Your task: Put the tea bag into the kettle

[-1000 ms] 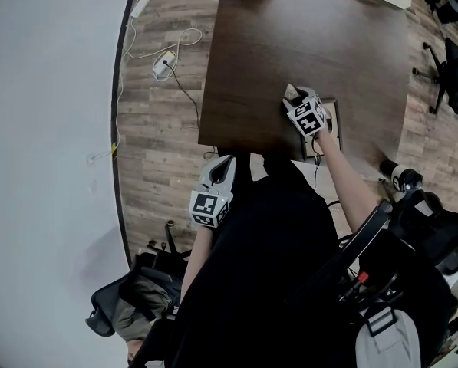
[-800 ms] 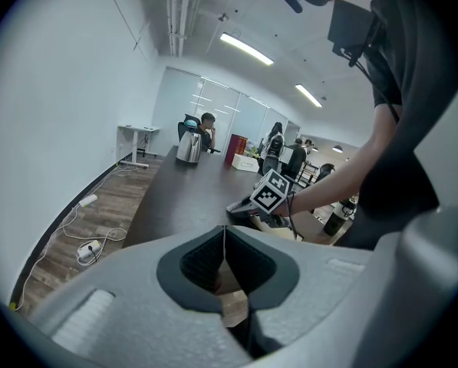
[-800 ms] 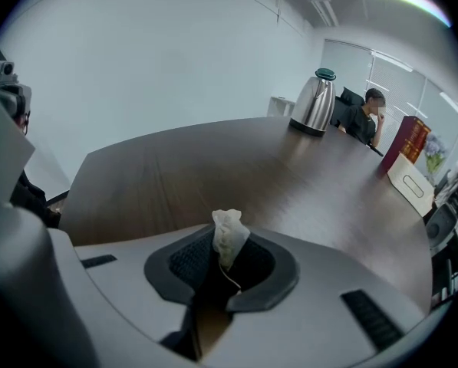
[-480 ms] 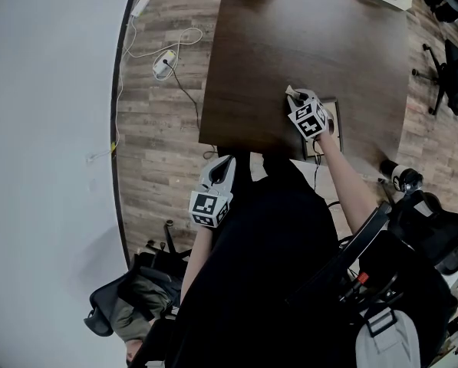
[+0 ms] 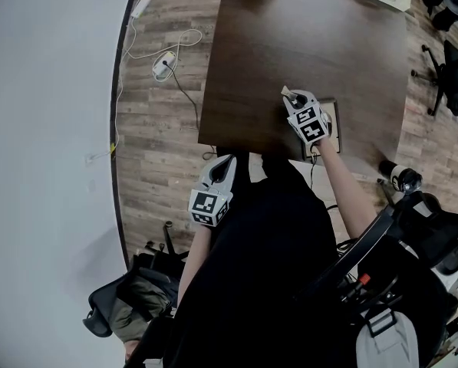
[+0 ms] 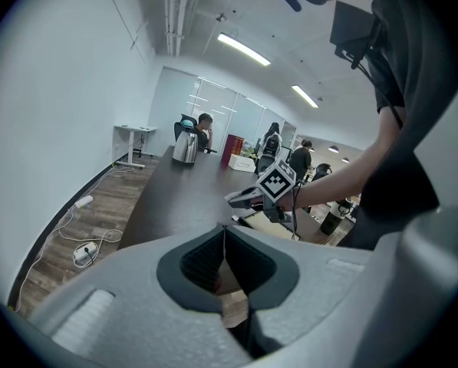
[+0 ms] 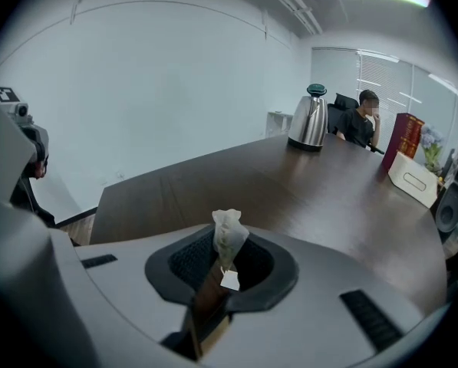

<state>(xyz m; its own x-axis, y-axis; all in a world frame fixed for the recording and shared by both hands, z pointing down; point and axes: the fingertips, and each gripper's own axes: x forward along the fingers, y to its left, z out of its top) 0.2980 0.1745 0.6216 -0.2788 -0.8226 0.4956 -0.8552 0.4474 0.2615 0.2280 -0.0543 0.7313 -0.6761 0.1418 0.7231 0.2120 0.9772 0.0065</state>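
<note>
One tea bag (image 7: 228,234), one kettle (image 7: 308,121), one table (image 7: 328,194); two claws: left claw (image 5: 227,161), right claw (image 5: 289,94).

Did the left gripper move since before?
No. The left gripper sits at the same spot just below the table corner as before.

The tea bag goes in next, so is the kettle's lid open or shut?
Shut: in the right gripper view the kettle stands upright with its knobbed lid seated on top.
</note>
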